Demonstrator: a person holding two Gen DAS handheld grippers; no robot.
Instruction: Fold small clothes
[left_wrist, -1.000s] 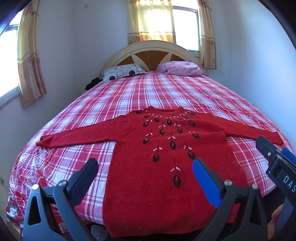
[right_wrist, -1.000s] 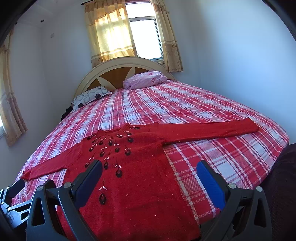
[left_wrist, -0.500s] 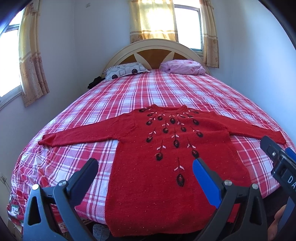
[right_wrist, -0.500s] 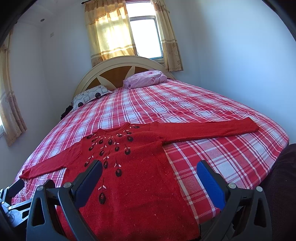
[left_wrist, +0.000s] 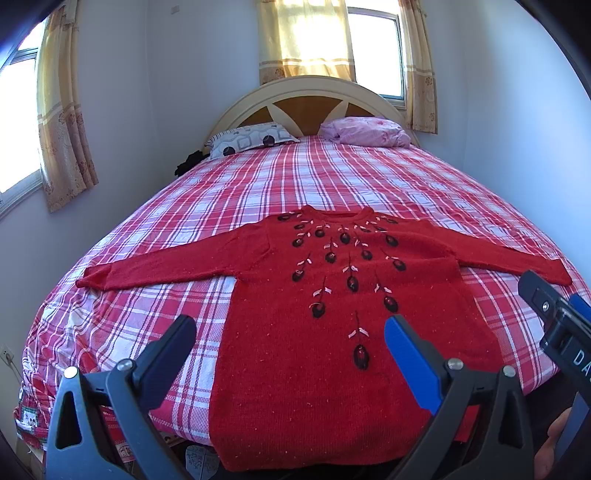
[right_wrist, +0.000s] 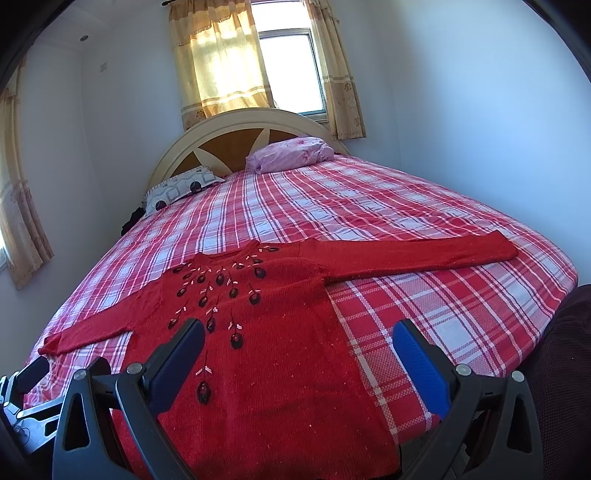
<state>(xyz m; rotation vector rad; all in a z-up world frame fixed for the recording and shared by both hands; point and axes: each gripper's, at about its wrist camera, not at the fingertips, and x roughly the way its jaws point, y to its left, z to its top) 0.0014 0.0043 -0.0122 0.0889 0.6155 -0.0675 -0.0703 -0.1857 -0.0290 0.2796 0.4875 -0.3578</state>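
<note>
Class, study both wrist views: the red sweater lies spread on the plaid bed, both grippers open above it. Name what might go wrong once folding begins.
1. The red sweater's hem hangs over the edge of the bed; a pull towards the foot may slide it off.
2. Its right sleeve stretches far sideways, so the right gripper may struggle to reach the cuff.
3. The left gripper may pinch the plaid sheet along with the knit.

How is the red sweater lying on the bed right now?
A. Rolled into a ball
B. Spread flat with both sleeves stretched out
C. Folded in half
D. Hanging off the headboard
B: the red sweater lies flat on the plaid bedspread, each sleeve stretched out to its side.
</note>
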